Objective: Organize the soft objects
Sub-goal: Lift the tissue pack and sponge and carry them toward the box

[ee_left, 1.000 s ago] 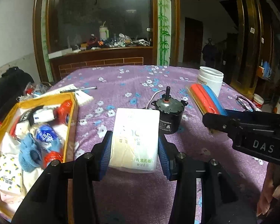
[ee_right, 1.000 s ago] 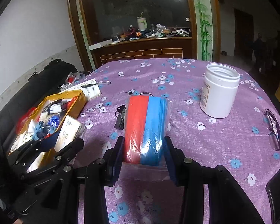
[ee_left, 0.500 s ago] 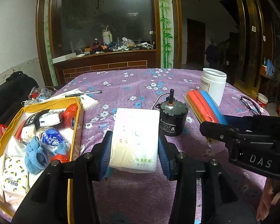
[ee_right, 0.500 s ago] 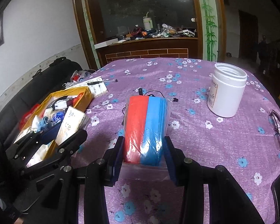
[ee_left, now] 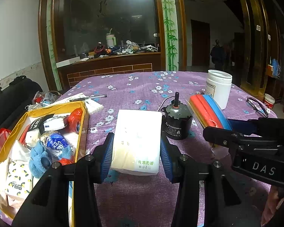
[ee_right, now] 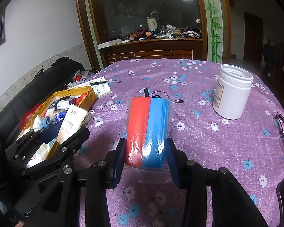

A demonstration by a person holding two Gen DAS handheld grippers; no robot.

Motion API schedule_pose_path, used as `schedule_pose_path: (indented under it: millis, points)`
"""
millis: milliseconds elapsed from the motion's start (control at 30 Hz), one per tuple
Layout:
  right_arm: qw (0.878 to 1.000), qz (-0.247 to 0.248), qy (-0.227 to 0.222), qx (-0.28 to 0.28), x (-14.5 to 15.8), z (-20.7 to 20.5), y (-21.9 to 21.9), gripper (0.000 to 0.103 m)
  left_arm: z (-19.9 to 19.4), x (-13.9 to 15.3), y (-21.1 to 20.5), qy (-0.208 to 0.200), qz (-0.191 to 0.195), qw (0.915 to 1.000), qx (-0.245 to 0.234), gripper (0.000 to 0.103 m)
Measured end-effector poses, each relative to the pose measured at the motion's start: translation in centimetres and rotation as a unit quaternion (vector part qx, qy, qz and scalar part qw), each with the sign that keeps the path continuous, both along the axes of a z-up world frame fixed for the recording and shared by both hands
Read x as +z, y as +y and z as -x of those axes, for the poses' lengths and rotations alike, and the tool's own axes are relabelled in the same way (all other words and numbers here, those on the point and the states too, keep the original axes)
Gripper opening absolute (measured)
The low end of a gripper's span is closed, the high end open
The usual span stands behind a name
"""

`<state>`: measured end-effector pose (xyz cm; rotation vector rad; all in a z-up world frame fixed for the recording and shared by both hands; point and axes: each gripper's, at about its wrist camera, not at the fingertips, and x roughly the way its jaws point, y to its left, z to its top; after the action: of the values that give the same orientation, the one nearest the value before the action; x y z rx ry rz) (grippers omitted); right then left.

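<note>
My left gripper [ee_left: 135,158] is shut on a white tissue pack [ee_left: 137,141], held above the purple flowered tablecloth [ee_left: 142,198]. To its left lies a yellow box [ee_left: 81,124] with several soft items: socks, small packs, a blue knitted piece. My right gripper [ee_right: 144,158] is shut on a clear bag of red and blue cloths [ee_right: 148,128], also raised off the cloth. In the left wrist view that bag [ee_left: 208,113] and the right gripper's black body show at the right. In the right wrist view the tissue pack [ee_right: 73,123] hangs over the yellow box [ee_right: 85,94].
A black motor [ee_left: 177,122] with a wire stands just right of the tissue pack. A white jar [ee_right: 232,92] stands at the far right, glasses [ee_right: 283,132] near the right edge. Papers and a pen [ee_right: 106,83] lie beyond the box. A black bag sits left of the table.
Both grippers have kept their grip. The views have tilted up slightly; the right gripper with its bag has drawn a little back from the jar and motor.
</note>
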<state>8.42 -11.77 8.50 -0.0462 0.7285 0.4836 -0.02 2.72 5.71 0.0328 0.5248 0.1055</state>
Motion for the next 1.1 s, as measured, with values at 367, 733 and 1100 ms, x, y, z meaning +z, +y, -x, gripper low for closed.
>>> schedule_pose_path:
  millis: [367, 733, 1100]
  points:
    - [1.0, 0.005, 0.0, 0.0, -0.2, 0.02, -0.04, 0.042, 0.07, 0.11, -0.11, -0.005, -0.007, 1.0, 0.003, 0.044]
    - [1.0, 0.009, -0.006, -0.002, -0.13, 0.11, 0.02, 0.042, 0.24, 0.29, -0.43, -0.015, -0.021, 0.9996, 0.01, 0.044]
    - [1.0, 0.012, -0.01, 0.0, 0.04, 0.31, 0.15, 0.042, 0.34, 0.38, -0.64, -0.019, -0.028, 0.9994, 0.012, 0.044]
